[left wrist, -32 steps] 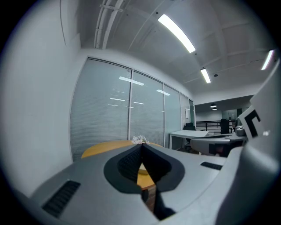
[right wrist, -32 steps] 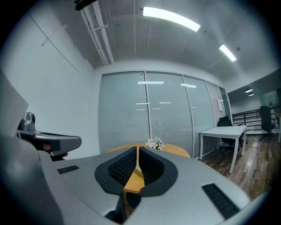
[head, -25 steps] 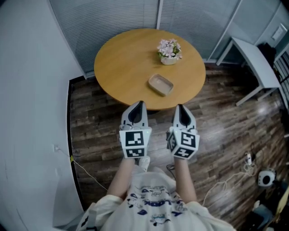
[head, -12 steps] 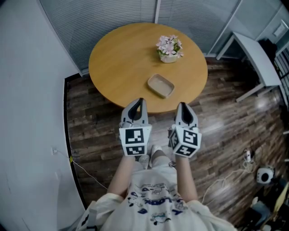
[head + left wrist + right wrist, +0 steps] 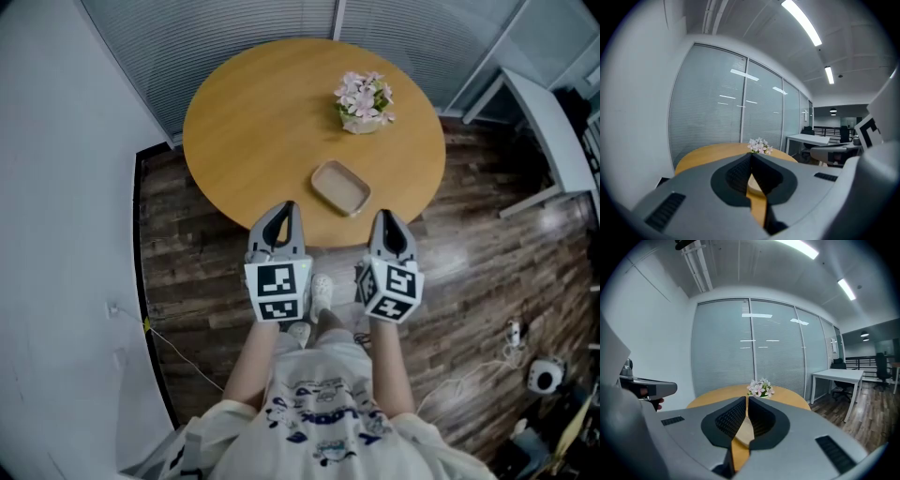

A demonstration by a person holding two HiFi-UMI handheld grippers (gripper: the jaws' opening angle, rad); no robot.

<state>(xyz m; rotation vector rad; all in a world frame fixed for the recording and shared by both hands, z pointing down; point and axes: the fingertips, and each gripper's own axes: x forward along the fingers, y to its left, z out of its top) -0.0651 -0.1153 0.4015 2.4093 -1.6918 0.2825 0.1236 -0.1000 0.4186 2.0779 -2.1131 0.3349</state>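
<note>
The round table [image 5: 234, 112] is open wood on its left half. On the right stand a shallow tray [image 5: 341, 187] near the front edge and a flower pot [image 5: 364, 101] behind it

— The table [image 5: 253, 112]?
— Wood, smooth, with a soft satin sheen; the floor [image 5: 487, 225] is darker planking, glossier.
— The dish [image 5: 341, 187]?
— Matt beige; wood or plastic, hard to tell from here.
— And the left gripper [image 5: 284, 208] and right gripper [image 5: 387, 217]?
— Matt grey plastic; pads [image 5: 736, 176] black and ribbed.
</note>
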